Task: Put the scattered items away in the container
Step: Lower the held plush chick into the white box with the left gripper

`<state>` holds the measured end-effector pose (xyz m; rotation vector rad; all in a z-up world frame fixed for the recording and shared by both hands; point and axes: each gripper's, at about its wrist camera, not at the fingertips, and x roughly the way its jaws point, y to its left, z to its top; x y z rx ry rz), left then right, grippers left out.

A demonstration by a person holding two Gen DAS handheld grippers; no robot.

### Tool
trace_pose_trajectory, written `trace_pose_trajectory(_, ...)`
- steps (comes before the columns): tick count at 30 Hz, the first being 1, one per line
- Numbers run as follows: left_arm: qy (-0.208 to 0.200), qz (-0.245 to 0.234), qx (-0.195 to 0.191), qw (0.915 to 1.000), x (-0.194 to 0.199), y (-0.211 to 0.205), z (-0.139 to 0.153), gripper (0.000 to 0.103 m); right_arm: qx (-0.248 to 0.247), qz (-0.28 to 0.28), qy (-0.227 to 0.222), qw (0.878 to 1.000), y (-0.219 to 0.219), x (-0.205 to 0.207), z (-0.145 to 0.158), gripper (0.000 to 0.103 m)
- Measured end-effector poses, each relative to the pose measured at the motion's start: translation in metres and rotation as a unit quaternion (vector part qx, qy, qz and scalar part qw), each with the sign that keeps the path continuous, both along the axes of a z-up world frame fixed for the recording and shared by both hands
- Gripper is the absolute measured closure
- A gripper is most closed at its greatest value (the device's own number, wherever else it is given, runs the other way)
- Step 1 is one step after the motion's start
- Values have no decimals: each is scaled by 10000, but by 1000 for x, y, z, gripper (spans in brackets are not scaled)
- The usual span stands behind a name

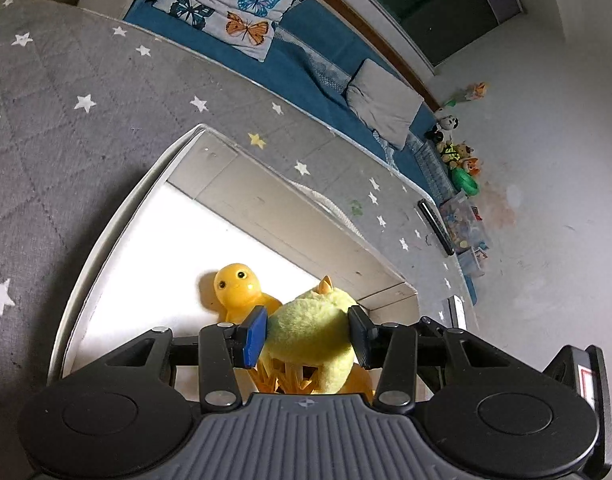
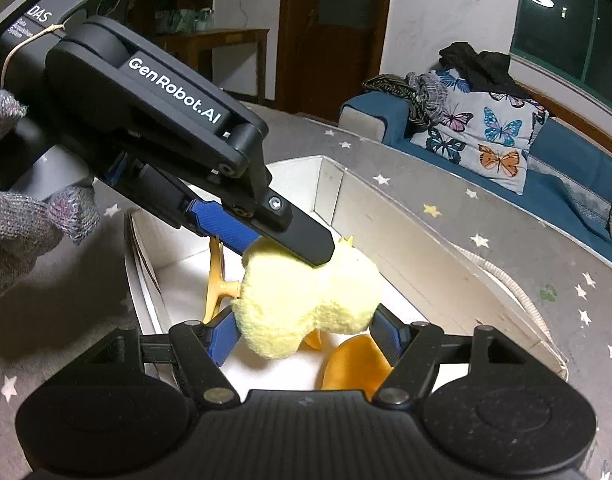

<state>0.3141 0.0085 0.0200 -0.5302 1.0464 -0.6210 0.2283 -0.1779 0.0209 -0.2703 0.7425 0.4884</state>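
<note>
A blue sofa [image 2: 562, 152] borders the grey star-patterned mat [image 1: 85, 128]; behind it, a dark window [image 2: 566, 28], perhaps curtainless.

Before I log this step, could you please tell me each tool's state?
Left tool: shut on the plush chick.
Right tool: also shut on the plush chick.

Both wrist cameras look steeply down, close over the white box [image 1: 233, 208]; both share the yellow plush [image 1: 310, 328], starred mat [image 2: 446, 200] and sofa.

The plush chick [image 1: 310, 328] hangs over the box [image 1: 289, 216], beside the plastic duck [image 1: 237, 286] inside.
</note>
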Motion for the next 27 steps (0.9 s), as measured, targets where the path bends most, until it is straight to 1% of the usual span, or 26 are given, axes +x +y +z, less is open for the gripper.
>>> trace_pose_trajectory(5,75,56,-92,9999,0,3,-7,56,-110,81,86,9999,4,4,-5,31)
trace_pose_trajectory(9,70,55,-86,9999,-2,4,-8,56,-217,129,104,9996,6,2,-5,31)
trace_pose_trajectory(13,74,58,-105,9999,-4,4,-9,56,-280,169,104,9994,6,0,-4,26)
trace_pose_trajectory(18,71,74,-133,9999,-6,5,-10,56,-340,181,89,9992,3,-4,-2,25)
trace_pose_trajectory(27,94,127,-188,9997,-5,9,-12,57,-221,159,46,9996,-7,-12,4,25)
